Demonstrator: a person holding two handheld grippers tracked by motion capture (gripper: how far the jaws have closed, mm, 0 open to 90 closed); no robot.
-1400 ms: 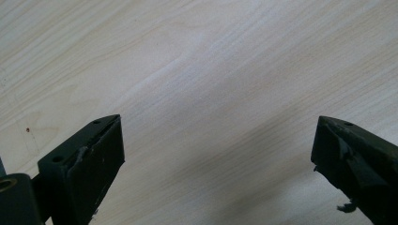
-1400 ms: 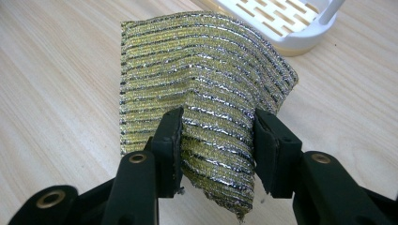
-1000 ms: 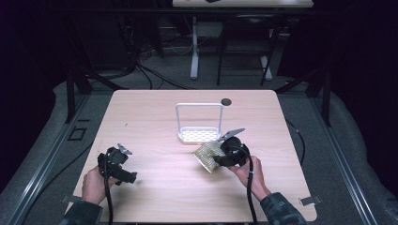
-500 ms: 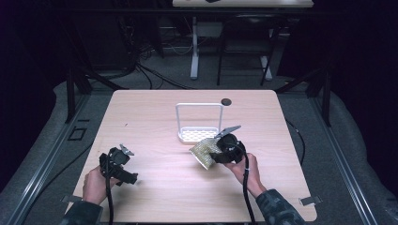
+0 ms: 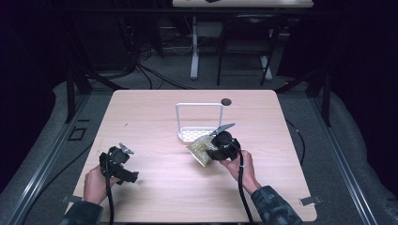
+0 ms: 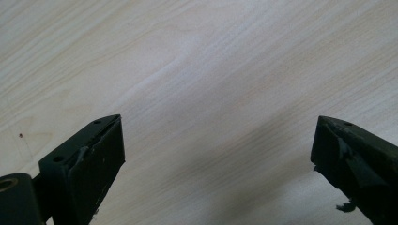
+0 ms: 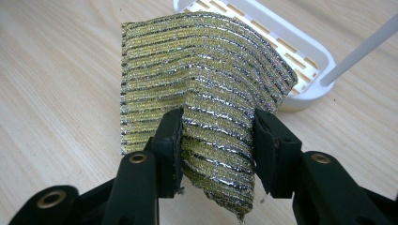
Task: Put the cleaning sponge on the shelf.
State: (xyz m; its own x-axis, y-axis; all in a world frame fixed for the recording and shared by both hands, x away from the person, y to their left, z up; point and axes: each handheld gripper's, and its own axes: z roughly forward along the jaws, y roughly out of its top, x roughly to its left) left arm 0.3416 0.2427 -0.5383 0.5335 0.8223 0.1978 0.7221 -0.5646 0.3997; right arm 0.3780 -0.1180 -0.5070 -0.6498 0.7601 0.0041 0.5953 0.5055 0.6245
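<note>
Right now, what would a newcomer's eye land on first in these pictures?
First, the glittery gold and silver striped scouring pad, buckled between the two black jaws of the right claw that is shut on it, just in front of the white rack near the table's middle. Next, the left claw, open over bare pale wood at the near left of the table.

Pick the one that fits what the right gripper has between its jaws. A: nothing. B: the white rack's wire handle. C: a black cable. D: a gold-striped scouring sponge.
D: the right gripper squeezes the gold-striped scouring sponge between both pads, just short of the white rack.
</note>
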